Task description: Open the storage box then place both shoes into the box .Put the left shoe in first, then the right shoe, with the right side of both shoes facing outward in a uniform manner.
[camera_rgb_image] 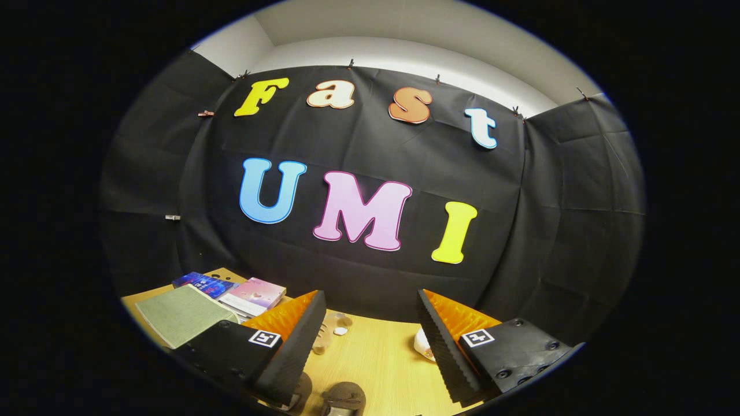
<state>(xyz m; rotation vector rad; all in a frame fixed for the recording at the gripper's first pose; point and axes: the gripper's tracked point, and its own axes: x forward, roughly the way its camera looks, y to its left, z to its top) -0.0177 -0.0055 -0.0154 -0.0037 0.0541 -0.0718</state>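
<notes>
1. Our tongs are held high and level, looking mostly at the booth wall, with the fingers spread wide apart and nothing between them.

2. What we take to be the shoes lie low between the fingers: brown rounded shapes on the wooden surface, one partly under the left finger (too cut off for us to call which is the left shoe and which the right).

3. Just ahead of the left finger we see small pale and tan bits on the surface; a white rounded object sits against the inner side of the right finger. We cannot tell what either is.

4. Beyond the left finger, near the wall, lie a green notebook, a blue book and a pink book, overlapping in a loose stack.

5. We cannot point to the storage box from here, so we cannot say whether it is open or what it holds.

6. We judge the step in hand to be opening the box, with no sign of it done yet. To do it well, we should tilt the tongs down until the box comes into sight, keep the fingers wide, and approach the lid edge squarely, clear of the shoes below.

7. We should identify the left shoe before any grasp, since it goes in first.
</notes>
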